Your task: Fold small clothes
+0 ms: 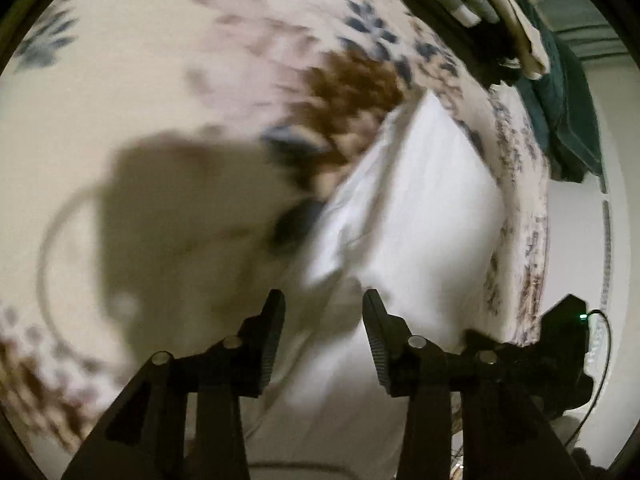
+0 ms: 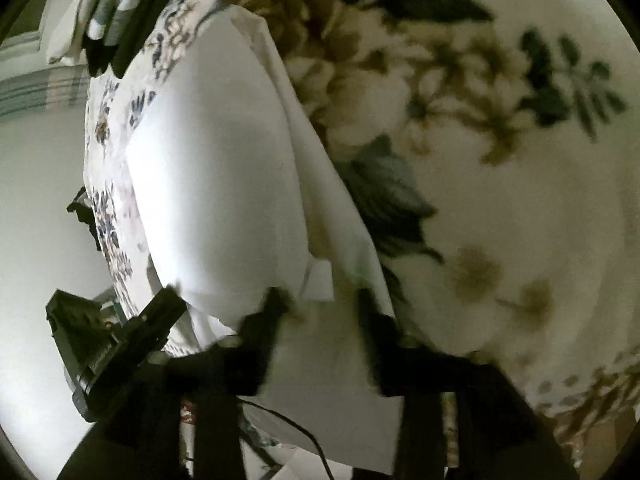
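Across the floral-printed cream bedsheet (image 1: 160, 92) lies a white folded cloth garment (image 1: 416, 208), and both cameras are blurred with motion. From the left wrist view, the left gripper (image 1: 324, 300) sits at 6 o'clock with its two black ribbed fingers (image 1: 272, 332) spread apart, a clear gap between them and nothing pinched there; the white garment runs from that gap up toward 1 o'clock, ending beside a brown flower print (image 1: 352, 80). A broad dark shadow (image 1: 180, 208) falls on the sheet at 9 o'clock. At 4 o'clock the other black tool body with a small green light (image 1: 580, 317) shows, just beside the sheet's edge. Up at 1 o'clock hangs a dark green cloth (image 1: 568, 92), well apart from the garment. Switching to the right wrist view, the right gripper (image 2: 320, 300) is at 6 o'clock, fingers (image 2: 264, 320) parted with the lower edge of the white garment (image 2: 208, 168) lying between and just ahead of them; whether a pad touches the fabric I cannot tell through the smear. The garment stretches from there up to 11 o'clock, one layer lapped over another along its right side. The sheet's big brown and dark green blossoms (image 2: 400, 92) fill the frame from 12 to 3 o'clock, and the left gripper's black body (image 2: 120, 340) shows at 8 o'clock, touching the garment's lower left edge.
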Motion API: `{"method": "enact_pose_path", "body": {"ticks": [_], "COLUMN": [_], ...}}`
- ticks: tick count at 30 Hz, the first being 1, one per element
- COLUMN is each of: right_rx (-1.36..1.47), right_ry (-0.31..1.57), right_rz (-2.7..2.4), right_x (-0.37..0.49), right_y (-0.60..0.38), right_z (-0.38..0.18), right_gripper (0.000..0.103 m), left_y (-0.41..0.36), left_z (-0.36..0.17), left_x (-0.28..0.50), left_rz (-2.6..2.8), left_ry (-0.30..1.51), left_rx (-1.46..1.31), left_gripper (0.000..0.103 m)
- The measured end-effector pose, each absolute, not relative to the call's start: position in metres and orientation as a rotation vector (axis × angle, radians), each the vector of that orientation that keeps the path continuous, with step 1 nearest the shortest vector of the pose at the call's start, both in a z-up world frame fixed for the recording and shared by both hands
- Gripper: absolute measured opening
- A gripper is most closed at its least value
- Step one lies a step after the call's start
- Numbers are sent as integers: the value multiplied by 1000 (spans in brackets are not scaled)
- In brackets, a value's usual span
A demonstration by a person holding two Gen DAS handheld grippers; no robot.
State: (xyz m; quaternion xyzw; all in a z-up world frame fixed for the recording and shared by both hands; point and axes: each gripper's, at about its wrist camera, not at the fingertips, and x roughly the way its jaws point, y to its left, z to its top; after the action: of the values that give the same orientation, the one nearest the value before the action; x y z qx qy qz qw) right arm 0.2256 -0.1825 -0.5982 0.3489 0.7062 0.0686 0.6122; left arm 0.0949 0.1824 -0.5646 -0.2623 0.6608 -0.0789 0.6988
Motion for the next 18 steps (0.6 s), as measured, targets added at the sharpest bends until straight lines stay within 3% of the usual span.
{"method": "enact_pose_path", "body": {"ticks": [2, 4, 9, 18], "right_rx": [798, 799, 804, 814], "right_ry": [1639, 1658, 1741, 1906], "right_rz": [163, 164, 160, 232], "right_x": [218, 207, 166, 91], "right_y": [-191, -201, -219, -216], "right_z": [-594, -595, -601, -630], "right_gripper": [51, 51, 51, 51], "left_y": [191, 192, 174, 201], "left_z": [-560, -559, -573, -585], "left_x": [82, 70, 44, -42], "left_rz": [-179, -188, -184, -120], "left_ry": [1469, 1477, 1548, 1644], "left_rx": [-596, -583, -436, -522], "left_gripper": [53, 57, 57, 57]}}
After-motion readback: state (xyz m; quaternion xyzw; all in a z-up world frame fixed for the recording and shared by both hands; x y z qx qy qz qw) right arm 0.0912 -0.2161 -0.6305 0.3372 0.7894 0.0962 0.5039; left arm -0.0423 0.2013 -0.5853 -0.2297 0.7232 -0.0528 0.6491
